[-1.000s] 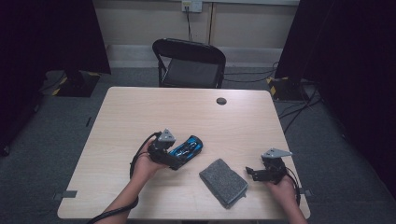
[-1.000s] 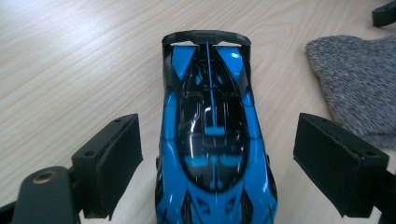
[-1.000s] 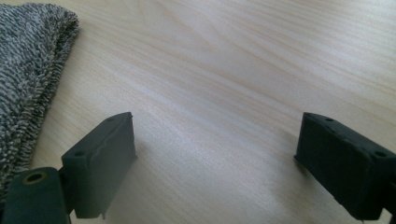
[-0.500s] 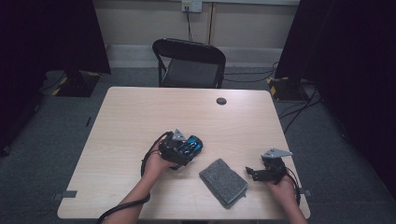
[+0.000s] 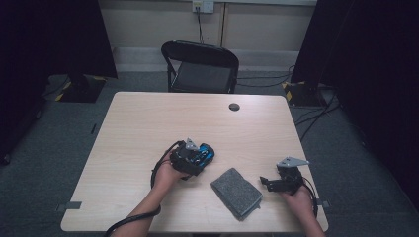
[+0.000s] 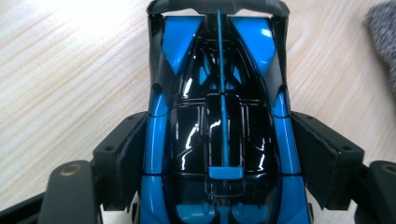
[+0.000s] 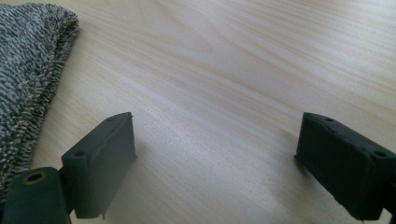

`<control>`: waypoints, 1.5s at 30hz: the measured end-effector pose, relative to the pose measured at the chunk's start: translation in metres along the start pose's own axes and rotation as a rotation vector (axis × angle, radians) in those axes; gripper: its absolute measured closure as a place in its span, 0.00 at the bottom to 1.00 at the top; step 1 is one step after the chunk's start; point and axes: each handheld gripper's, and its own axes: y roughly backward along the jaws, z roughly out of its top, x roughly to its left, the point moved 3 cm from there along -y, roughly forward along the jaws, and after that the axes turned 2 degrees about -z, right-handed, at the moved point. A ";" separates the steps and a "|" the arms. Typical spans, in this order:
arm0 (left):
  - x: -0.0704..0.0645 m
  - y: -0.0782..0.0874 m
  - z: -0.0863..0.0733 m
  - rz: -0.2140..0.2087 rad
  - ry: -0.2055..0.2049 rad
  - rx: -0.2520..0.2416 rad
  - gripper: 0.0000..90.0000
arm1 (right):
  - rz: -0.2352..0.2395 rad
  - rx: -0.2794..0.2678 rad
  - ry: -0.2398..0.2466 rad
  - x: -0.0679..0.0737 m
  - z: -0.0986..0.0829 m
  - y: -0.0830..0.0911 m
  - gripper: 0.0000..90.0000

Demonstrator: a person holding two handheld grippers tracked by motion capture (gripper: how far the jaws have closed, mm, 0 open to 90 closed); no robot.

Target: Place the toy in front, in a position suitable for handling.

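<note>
We see one wooden counter (image 5: pixel 133 138) carrying one grey cloth (image 5: pixel 236 192) and one toy car (image 6: pixel 219 116), glossy blue and black, near the middle, just left of the cloth. Our left claw (image 6: pixel 219 163) presses both pads against the car's flanks. Our right claw (image 7: pixel 215 163) gapes wide, holding nothing, beside the cloth.
</note>
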 end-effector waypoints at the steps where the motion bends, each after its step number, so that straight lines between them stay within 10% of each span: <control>1: 0.000 0.000 0.000 0.004 0.003 0.000 0.26 | 0.000 0.000 0.000 0.000 0.000 0.000 0.12; 45: 0.005 0.015 0.023 0.008 0.025 0.017 0.31 | -0.001 0.000 -0.001 0.000 0.000 0.000 0.12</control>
